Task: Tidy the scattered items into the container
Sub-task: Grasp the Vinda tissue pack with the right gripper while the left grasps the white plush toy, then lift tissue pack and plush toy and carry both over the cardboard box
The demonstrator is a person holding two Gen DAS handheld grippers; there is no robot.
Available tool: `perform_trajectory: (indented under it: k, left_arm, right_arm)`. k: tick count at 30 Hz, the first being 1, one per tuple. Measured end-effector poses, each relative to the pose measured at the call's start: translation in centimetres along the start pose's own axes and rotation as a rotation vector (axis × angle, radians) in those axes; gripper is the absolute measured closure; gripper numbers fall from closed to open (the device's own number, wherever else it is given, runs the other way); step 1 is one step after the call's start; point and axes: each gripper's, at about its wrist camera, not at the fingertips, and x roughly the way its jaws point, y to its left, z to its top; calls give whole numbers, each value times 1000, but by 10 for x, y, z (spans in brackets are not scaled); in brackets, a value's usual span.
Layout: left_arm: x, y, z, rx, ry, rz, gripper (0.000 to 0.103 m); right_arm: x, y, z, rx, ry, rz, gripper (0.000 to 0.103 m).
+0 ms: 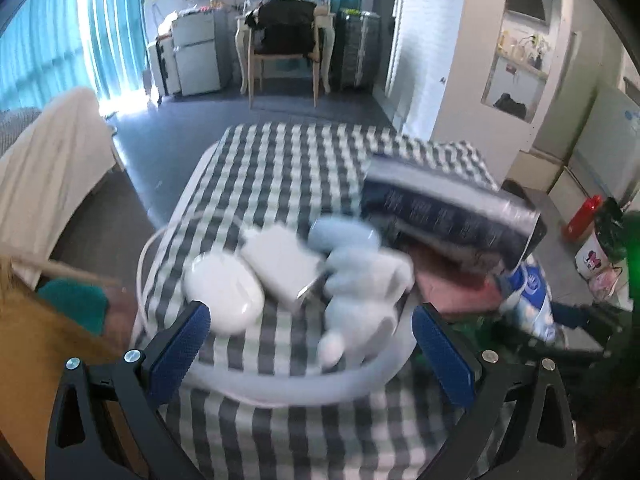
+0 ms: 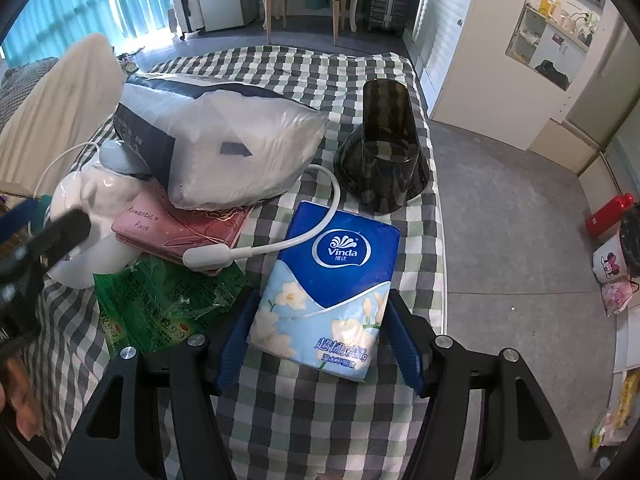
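In the right wrist view my right gripper [image 2: 318, 344] is shut on a blue Vinda tissue pack [image 2: 332, 284] above the checked bed. A dark smoky plastic container [image 2: 382, 148] stands beyond it. A white bagged pack [image 2: 232, 140] lies on a pink notebook [image 2: 180, 220]; a white lamp with a bendy neck [image 2: 208, 258] and a green wrapper [image 2: 160, 300] are beside them. In the left wrist view my left gripper [image 1: 310, 344] is open over a white case [image 1: 224, 292], a white charger [image 1: 280, 264] and the blurred pale lamp body [image 1: 360, 292].
The checked bedcover [image 2: 304, 412] ends at its right edge, with grey floor beyond. A red bottle [image 2: 608, 216] and bags lie on the floor at the right. A chair [image 1: 284, 48] and desk stand at the far wall. A beige cushion [image 1: 48, 168] is at left.
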Motion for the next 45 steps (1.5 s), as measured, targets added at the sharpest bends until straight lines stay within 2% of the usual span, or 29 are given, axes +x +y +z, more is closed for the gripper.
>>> perform_trajectory:
  k: [3, 5, 6, 7, 10, 12, 15, 21, 27, 33, 45]
  left_arm:
    - [9, -9, 7, 28, 10, -24, 1]
    - [16, -10, 9, 8, 31, -48, 16]
    - [20, -8, 9, -14, 51, -70, 30]
    - [23, -6, 9, -26, 68, -75, 36]
    - [24, -14, 6, 47, 68, -30, 38]
    - [24, -16, 3, 63, 63, -28, 39]
    - [20, -21, 1, 64, 60, -50, 53]
    - [25, -26, -2, 74, 44, -58, 53]
    - [28, -22, -1, 44, 71, -72, 55]
    - [16, -21, -1, 54, 40, -25, 56]
    - [-16, -7, 2, 12, -6, -42, 56]
  right_arm:
    - [1, -2, 1, 1, 0, 0, 40]
    - [2, -3, 1, 2, -1, 0, 40]
    - [2, -4, 1, 2, -1, 0, 40]
    - [2, -4, 1, 2, -2, -1, 40]
    - [3, -5, 2, 3, -1, -3, 40]
    - [3, -6, 3, 4, -2, -3, 40]
    - [3, -7, 3, 5, -4, -4, 40]
    - [3, -11, 3, 9, -8, -6, 40]
    - [2, -11, 2, 23, -13, 4, 40]
    - [2, -11, 1, 28, -14, 6, 40]
    - [-2, -14, -2, 63, -27, 32, 44]
